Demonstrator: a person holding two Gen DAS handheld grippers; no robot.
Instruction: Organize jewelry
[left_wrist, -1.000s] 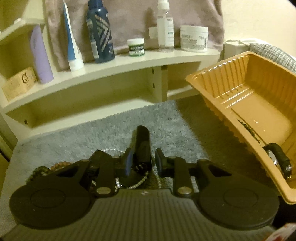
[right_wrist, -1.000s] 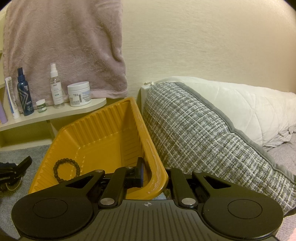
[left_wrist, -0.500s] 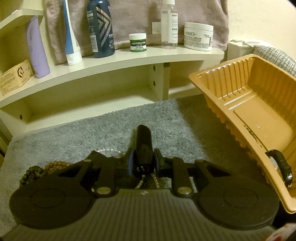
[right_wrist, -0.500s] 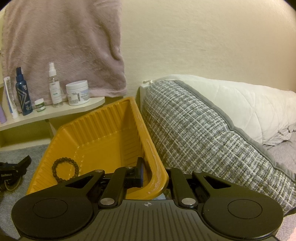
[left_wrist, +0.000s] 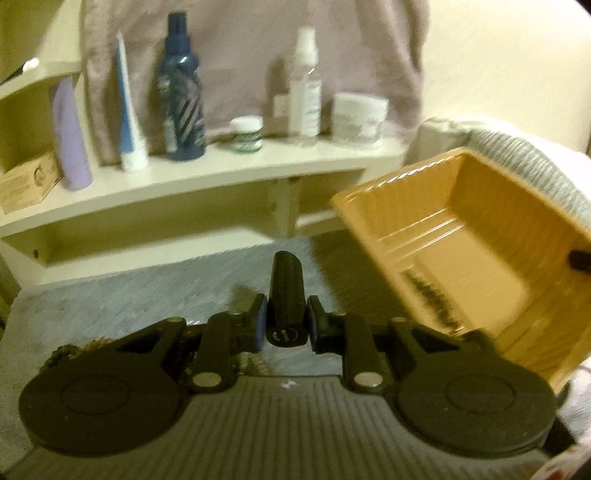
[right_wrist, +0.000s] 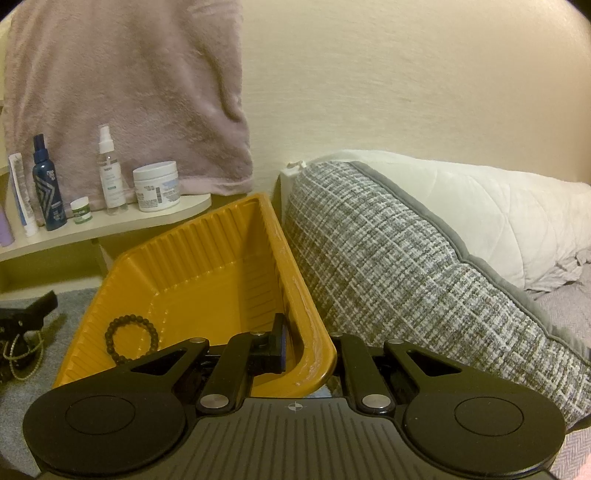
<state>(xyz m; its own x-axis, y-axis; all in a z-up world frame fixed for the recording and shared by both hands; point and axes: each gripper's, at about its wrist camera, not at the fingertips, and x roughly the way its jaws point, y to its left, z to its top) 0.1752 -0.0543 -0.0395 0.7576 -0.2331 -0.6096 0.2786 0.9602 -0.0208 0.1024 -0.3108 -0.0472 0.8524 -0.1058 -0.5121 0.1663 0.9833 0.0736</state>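
1. The left tongs (left_wrist: 286, 325) are clamped on a black cylindrical object (left_wrist: 286, 295); what it is cannot be told. It stands up between the blue pads. This view is blurred.
2. In the right wrist view a pale beaded strand (right_wrist: 26, 354) dangles beneath the left tongs, over the grey rug (left_wrist: 129, 288).
3. Brown and dark beads (left_wrist: 74, 350) lie on the rug beside the left tongs, partly hidden behind the tongs' body.
4. The right tongs (right_wrist: 306, 347) are closed on the near corner rim of the orange plastic tray (right_wrist: 207, 266), one finger inside the wall and the other outside it.
5. The tray is tilted, its open side facing the left tongs.
6. A dark beaded bracelet (right_wrist: 131, 334) lies inside the tray on its floor, near the lower left wall.
7. A grey-and-white woven cushion (right_wrist: 406, 280) touches the tray's right side, with a white quilted pillow (right_wrist: 498, 214) behind it.
8. Farther back, a cream shelf (left_wrist: 221, 173) holds a lilac bottle (left_wrist: 70, 136), a blue-and-white tube (left_wrist: 129, 122), a navy bottle (left_wrist: 183, 92), a small green-labelled jar (left_wrist: 247, 134), a clear spray bottle (left_wrist: 304, 88) and a white tub (left_wrist: 358, 120).
9. A mauve towel (right_wrist: 122, 92) hangs on the wall behind the shelf.
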